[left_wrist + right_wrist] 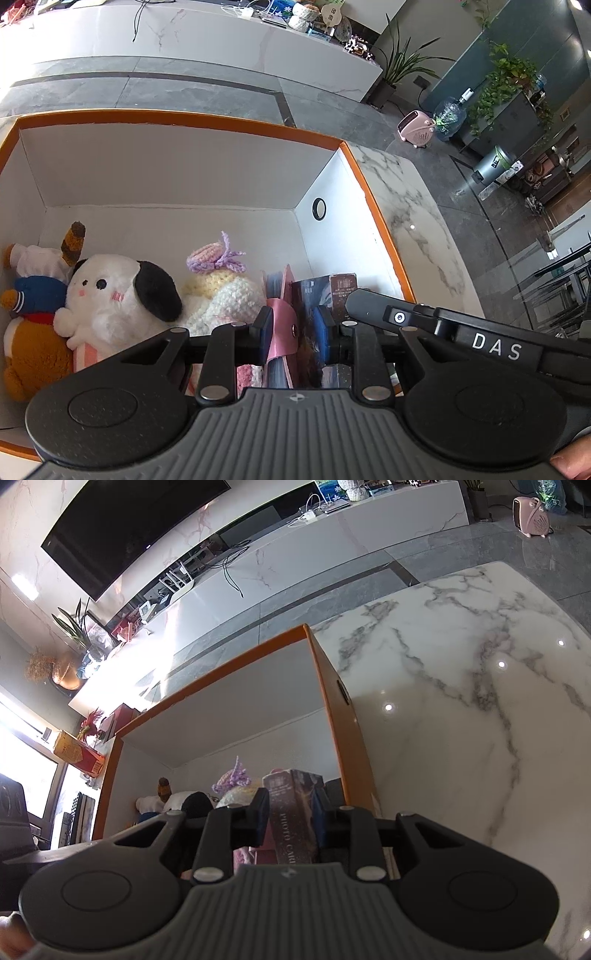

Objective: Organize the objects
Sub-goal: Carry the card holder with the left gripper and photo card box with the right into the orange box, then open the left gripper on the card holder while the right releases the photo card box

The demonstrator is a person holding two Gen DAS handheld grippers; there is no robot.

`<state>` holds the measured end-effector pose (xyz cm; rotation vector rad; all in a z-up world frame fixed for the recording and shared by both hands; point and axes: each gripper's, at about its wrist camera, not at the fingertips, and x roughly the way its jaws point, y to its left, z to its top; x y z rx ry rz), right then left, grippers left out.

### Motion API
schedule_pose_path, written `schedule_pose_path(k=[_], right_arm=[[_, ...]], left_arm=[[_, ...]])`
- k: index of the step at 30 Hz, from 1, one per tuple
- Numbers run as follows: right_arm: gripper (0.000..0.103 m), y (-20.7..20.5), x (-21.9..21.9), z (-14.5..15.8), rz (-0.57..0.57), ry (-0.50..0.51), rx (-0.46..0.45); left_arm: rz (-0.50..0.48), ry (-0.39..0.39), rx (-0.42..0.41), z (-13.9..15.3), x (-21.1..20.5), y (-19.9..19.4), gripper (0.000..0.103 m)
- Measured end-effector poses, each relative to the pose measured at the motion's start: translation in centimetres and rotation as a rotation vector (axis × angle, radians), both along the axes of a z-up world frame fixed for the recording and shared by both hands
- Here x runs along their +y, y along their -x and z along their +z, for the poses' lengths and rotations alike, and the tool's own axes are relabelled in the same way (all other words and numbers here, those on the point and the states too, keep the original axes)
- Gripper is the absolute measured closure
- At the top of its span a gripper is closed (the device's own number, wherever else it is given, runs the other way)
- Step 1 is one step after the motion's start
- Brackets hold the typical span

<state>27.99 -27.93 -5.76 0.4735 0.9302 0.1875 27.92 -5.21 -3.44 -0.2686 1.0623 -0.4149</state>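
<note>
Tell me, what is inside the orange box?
In the box: a brown bear, a white dog plush, a crochet doll, a pink album and a dark book. The tools hide what lies under them.

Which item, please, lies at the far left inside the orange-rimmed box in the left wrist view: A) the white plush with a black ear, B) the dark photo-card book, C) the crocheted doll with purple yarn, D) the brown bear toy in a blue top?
D: the brown bear toy lies against the left wall of the box, with the white plush to its right.
</note>
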Motion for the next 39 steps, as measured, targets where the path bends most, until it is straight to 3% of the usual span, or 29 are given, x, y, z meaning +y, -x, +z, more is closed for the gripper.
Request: schedule_pose_path(k=[4, 11, 21, 26, 28, 31, 39], right_arm=[[0.092, -0.2, 0.4, -0.2, 0.017, 0.04, -0.003], [0.096, -0.5, 1.9, -0.3, 0.083, 0.179, -0.029], [0.094, -0.1, 1.6, 1.5, 0.106, 0.172, -0.049], [0.098, -0.4, 2.9, 0.7, 0.153, 0.206, -0.015], [0.103, -0.7, 2.9, 0.2, 0.147, 0.203, -0.013], [0.103, -1.1, 2.5, -0.3, 0.14, 0.17, 0.002], [0.103, -1.0, 2.3, -0.4, 0.12, 0.154, -0.005]], left_arm=[[0.004, -0.004, -0.013, 0.2, 0.3, 0.2, 0.077], [0.015, -0.003, -0.032, 0.7, 0.8, 0.3, 0.077], [-0.009, 0.003, -0.033, 0.5, 0.8, 0.3, 0.083], [-0.009, -0.024, -0.001, -0.6, 0.5, 0.0, 0.088], [-0.018, -0.024, 0.007, -0.8, 0.4, 0.1, 0.088], [-0.027, -0.051, 0.023, -1.3, -0.2, -0.1, 0.088], [-0.005, -0.035, 0.049, -2.0, -0.8, -0.3, 0.083]])
